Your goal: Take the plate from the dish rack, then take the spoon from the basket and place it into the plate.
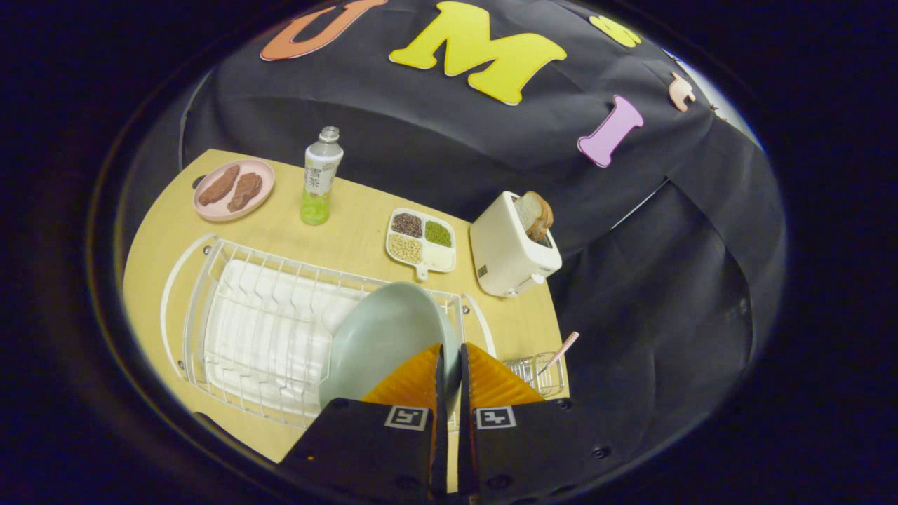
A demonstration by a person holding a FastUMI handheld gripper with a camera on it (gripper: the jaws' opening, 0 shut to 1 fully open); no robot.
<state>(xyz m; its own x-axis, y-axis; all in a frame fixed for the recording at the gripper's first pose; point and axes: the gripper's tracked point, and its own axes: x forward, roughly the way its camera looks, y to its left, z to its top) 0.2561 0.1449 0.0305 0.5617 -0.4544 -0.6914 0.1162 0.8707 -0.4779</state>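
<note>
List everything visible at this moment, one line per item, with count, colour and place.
Plate: one, pale green, tilted at the rack's near right end, rim between the fingers.
Dish rack: one, white wire, on the table.
Basket: one, clear wire, right of the rack.
Spoon: one, pink handle, standing in the basket.
Toaster: one, cream, bread in its slot, beyond the basket.
Divided tray: one, white, holding brown, green and beige grains.
Bottle: one, clear with green liquid, beyond the rack.
Pink plate: one, two brown pieces on it, beside the bottle.
Table: one, light wood.
Gripper: one, orange fingers, shut on the plate's rim.
</note>
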